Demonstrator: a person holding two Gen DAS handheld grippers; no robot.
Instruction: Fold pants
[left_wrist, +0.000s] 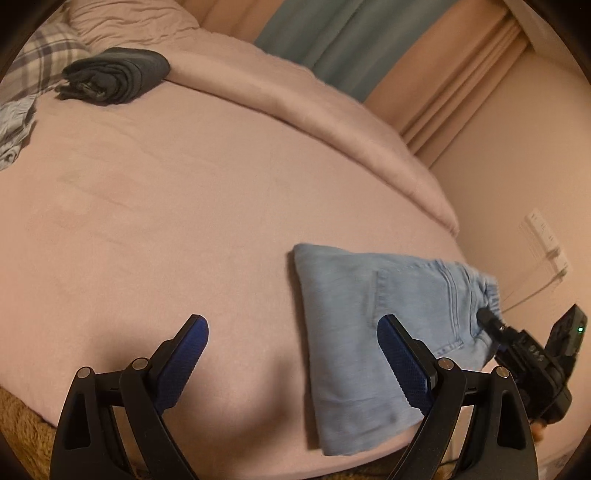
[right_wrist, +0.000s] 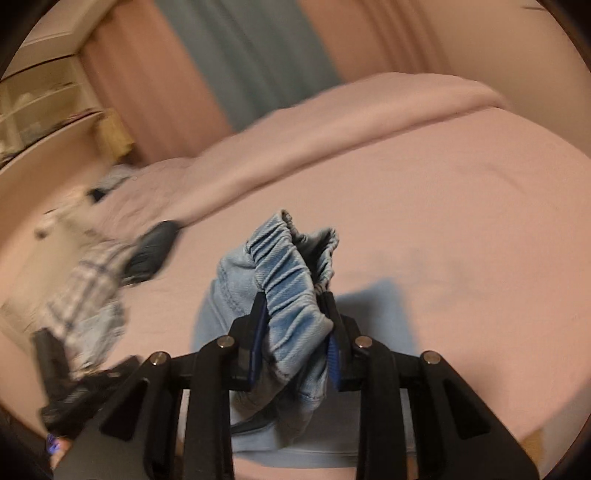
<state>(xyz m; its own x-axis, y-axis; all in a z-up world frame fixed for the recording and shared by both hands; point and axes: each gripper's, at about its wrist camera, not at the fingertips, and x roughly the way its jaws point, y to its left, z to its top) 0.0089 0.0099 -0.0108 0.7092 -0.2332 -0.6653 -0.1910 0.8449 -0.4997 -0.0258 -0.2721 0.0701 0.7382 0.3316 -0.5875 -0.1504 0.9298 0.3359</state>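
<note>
Light blue denim pants (left_wrist: 373, 317) lie folded on the pink bed at the near right in the left wrist view. My left gripper (left_wrist: 291, 325) is open and empty, just left of and above the pants. My right gripper (right_wrist: 295, 295) is shut on the elastic waistband of the pants (right_wrist: 291, 291) and holds it lifted off the bed. In the left wrist view the right gripper (left_wrist: 487, 317) shows at the pants' right end, pinching the waistband.
A folded dark garment (left_wrist: 118, 74) lies at the far left of the bed (left_wrist: 166, 184). Plaid and light fabrics (left_wrist: 22, 122) lie beside it. A rolled pink blanket (left_wrist: 314, 110) runs along the far side. Curtains and a wall stand behind.
</note>
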